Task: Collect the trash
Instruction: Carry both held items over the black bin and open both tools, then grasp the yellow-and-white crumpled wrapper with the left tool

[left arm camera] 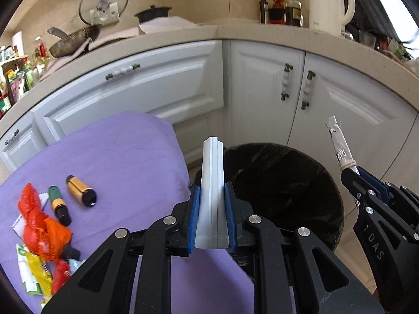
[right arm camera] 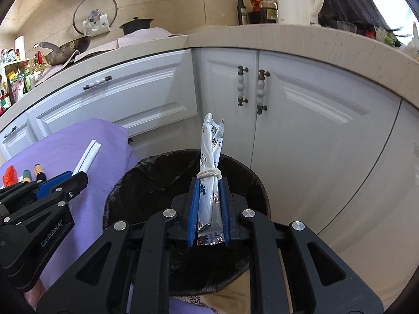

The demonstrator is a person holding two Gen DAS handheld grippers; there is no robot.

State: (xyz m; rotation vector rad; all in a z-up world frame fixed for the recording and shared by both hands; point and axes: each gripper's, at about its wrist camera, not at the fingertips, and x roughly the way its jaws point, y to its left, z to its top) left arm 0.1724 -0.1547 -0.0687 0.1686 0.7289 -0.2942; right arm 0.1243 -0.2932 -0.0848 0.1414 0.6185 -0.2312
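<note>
Gripping a white folded plastic strip point(left arm camera: 211, 191), the left gripper point(left arm camera: 211, 196) is sitting closed on it, blue pads point(left arm camera: 195, 217) pressing both long sides, strip sticking up and forward past the fingertips. It is hanging right at the edge where the purple cloth point(left arm camera: 125, 162) meets the bin point(left arm camera: 288, 183), strip roughly over the bin's left rim. The right gripper point(right arm camera: 209, 204) is clamping a rolled silver-white wrapper point(right arm camera: 210, 157) tied with a loop of string, wrapper standing near upright between the blue pads point(right arm camera: 192, 209), its torn top end pointing toward the white cabinet doors point(right arm camera: 301, 120). That gripper is sitting directly over the open mouth of the bin, which is lined with a black bag point(right arm camera: 157, 180). From the left wrist view the right gripper is showing at the right edge, just beside the bin's right rim, wrapper angling up and left. From the right wrist view the left gripper is showing at far left over the cloth, strip tip pointing up-right. More trash is lying on the cloth, well apart from the bin: a crumpled red-orange plastic bag point(left arm camera: 39, 225), two batteries point(left arm camera: 80, 191) side by side, not touching, and yellow and green wrappers point(left arm camera: 36, 274) near the lower left edge. The beige counter point(left arm camera: 262, 34) above is carrying a white kettle point(left arm camera: 330, 5), bottles, a pan and a glass lid.
</note>
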